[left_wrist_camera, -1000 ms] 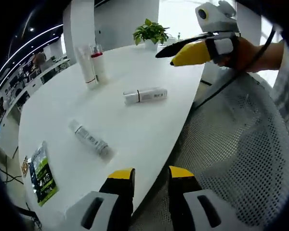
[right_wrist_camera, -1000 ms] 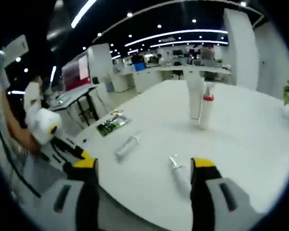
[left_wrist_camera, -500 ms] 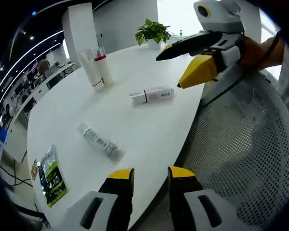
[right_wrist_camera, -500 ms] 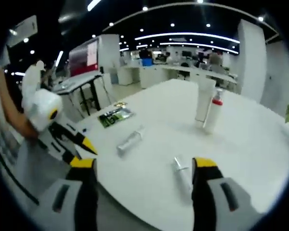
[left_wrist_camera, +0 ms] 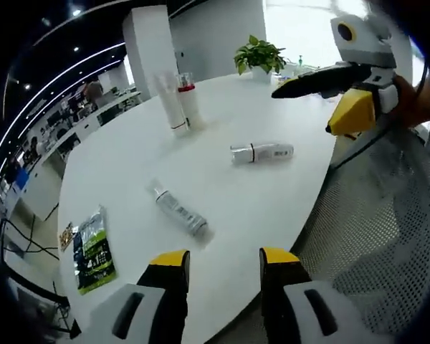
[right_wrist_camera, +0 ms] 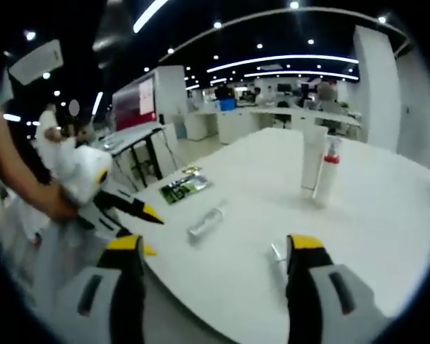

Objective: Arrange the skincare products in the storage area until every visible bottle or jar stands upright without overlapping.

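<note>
Looking along my left gripper (left_wrist_camera: 218, 261), I see its jaws parted and holding nothing, hanging over the near edge of the white table (left_wrist_camera: 129, 165). Just ahead of them a clear tube (left_wrist_camera: 178, 209) lies flat; further ahead and to the right a white bottle (left_wrist_camera: 261, 153) also lies on its side, well apart from it. Far ahead, a tall white tube (left_wrist_camera: 168, 104) and a red-capped bottle (left_wrist_camera: 188, 106) stand upright, side by side. A green packet (left_wrist_camera: 93, 251) lies to the left of the jaws. My right gripper (right_wrist_camera: 215, 251) is spread wide and empty, off the table edge, with the white bottle's tip just beside its right jaw.
</note>
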A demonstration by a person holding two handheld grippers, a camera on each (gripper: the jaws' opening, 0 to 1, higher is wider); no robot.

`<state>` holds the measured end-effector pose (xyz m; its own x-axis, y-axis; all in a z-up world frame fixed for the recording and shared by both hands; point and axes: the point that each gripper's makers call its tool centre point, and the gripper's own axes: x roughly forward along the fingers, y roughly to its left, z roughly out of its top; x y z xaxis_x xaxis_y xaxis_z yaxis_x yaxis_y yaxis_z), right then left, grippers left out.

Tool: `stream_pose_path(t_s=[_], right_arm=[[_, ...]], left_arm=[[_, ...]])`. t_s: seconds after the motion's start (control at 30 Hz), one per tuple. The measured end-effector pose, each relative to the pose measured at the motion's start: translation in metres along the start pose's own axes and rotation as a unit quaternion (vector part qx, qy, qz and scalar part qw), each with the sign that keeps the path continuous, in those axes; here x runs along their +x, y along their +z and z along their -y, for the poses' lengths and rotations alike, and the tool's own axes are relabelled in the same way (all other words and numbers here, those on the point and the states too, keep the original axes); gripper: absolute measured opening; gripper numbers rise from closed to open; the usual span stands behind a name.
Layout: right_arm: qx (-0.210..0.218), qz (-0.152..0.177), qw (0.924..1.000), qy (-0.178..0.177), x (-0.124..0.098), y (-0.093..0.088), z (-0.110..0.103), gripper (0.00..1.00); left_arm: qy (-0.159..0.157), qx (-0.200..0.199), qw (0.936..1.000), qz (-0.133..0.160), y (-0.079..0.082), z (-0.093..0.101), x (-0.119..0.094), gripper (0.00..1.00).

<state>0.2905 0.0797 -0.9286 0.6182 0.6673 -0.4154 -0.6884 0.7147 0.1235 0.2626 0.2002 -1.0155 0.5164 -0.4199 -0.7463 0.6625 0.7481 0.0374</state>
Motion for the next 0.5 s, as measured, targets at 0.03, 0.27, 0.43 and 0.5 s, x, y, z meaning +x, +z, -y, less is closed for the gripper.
stream_pose_path(t_s=[0.03,0.27,0.43,0.5], right_arm=[[0.000,-0.001,1.0000,0.001,0.000,-0.001,-0.001,0.79],[-0.005,-0.007,1.0000,0.000,0.002,-0.002,0.000,0.79],[-0.004,-0.020,0.9997,-0.009,0.003,-0.007,0.005,0.79],[0.003,-0.011,0.9998,-0.015,0.002,-0.003,0.009,0.79]], left_arm=[[-0.002,0.002,1.0000,-0.003,-0.001,0.000,0.000,0.38],[-0.007,0.013,0.9996,0.025,0.010,0.001,-0.005,0.38],[-0.019,0.001,0.9984,0.053,0.023,0.001,-0.010,0.38],[-0.029,-0.009,0.9961,0.082,0.034,0.000,-0.019,0.38]])
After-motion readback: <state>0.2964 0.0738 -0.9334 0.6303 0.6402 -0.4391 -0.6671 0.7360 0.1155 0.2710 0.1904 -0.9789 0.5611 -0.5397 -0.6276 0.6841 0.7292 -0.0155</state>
